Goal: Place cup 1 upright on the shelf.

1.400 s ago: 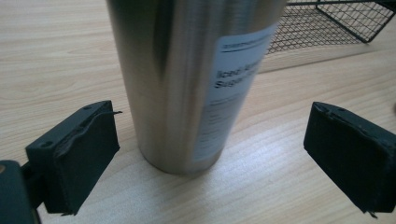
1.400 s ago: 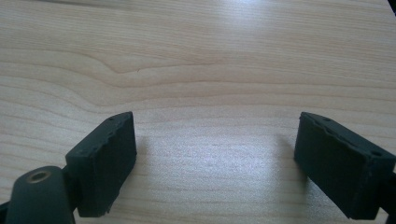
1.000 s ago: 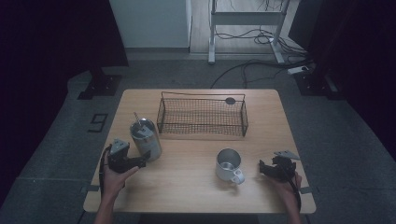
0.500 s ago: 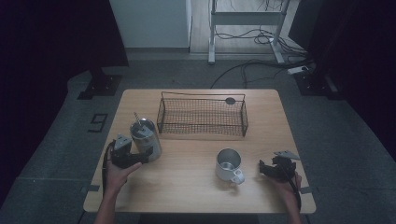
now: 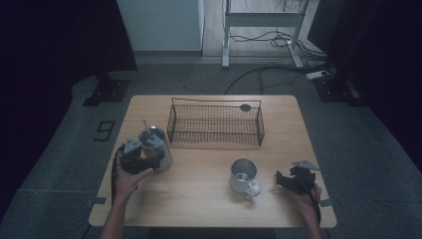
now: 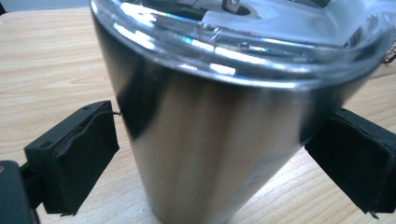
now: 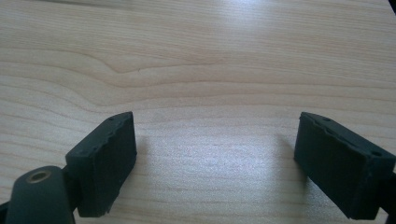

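Note:
A steel tumbler (image 5: pixel 158 144) with a clear lid and a straw stands near the left edge of the wooden table (image 5: pixel 209 209). My left gripper (image 5: pixel 148 158) reaches in from its left. In the left gripper view the tumbler (image 6: pixel 219 140) stands between the two black pads (image 6: pixel 79 158), which touch its wall on both sides. A steel mug (image 5: pixel 243 175) with its handle toward the front sits right of centre. My right gripper (image 5: pixel 279 180) rests a short way to the right of the mug. Its jaws (image 7: pixel 217 158) stand open over bare wood with nothing between them.
A black wire basket (image 5: pixel 215 124) stands across the back middle of the table, with a small dark round thing (image 5: pixel 245 107) by its far right corner. Bare wood lies between the tumbler and the mug. Cables and stand legs are on the floor beyond.
My left gripper has moved right, from beside the tumbler to around it. The right gripper, the mug and the basket have stayed put.

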A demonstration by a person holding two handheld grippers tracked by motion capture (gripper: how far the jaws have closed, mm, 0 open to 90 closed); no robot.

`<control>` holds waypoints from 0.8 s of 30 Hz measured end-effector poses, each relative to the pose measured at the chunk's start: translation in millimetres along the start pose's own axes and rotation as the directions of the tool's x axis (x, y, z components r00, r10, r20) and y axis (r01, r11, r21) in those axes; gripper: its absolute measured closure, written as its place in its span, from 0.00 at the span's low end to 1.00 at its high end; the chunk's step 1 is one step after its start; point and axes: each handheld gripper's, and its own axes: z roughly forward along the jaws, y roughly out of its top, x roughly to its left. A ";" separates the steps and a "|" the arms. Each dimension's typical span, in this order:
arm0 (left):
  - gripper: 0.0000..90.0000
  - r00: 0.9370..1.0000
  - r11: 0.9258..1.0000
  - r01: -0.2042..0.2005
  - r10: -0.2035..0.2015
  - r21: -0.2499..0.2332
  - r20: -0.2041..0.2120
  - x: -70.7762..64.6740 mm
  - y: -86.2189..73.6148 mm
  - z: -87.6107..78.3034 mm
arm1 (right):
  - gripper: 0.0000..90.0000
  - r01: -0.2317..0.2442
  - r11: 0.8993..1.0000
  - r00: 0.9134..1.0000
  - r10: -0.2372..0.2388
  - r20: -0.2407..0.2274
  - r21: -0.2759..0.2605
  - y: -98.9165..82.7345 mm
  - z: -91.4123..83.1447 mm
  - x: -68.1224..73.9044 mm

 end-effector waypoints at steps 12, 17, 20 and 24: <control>0.02 1.000 1.000 -0.009 0.009 -0.001 -0.004 -1.0 7.7 10.5 | 0.14 -0.001 1.000 1.000 0.001 0.000 0.000 0.0 0.0 0.0; 0.02 1.000 1.000 -0.012 0.012 0.006 -0.011 -1.6 9.6 15.7 | 0.14 0.001 1.000 1.000 -0.001 0.000 0.000 0.0 0.0 -0.1; 0.02 1.000 1.000 -0.015 0.015 0.002 -0.022 -2.6 11.0 18.7 | 0.14 -0.001 1.000 1.000 0.001 0.000 0.000 0.0 0.0 0.1; 0.02 1.000 1.000 -0.016 0.016 -0.003 -0.026 -2.8 11.2 21.5 | 0.14 0.001 1.000 1.000 -0.001 0.000 0.000 0.0 0.0 -0.1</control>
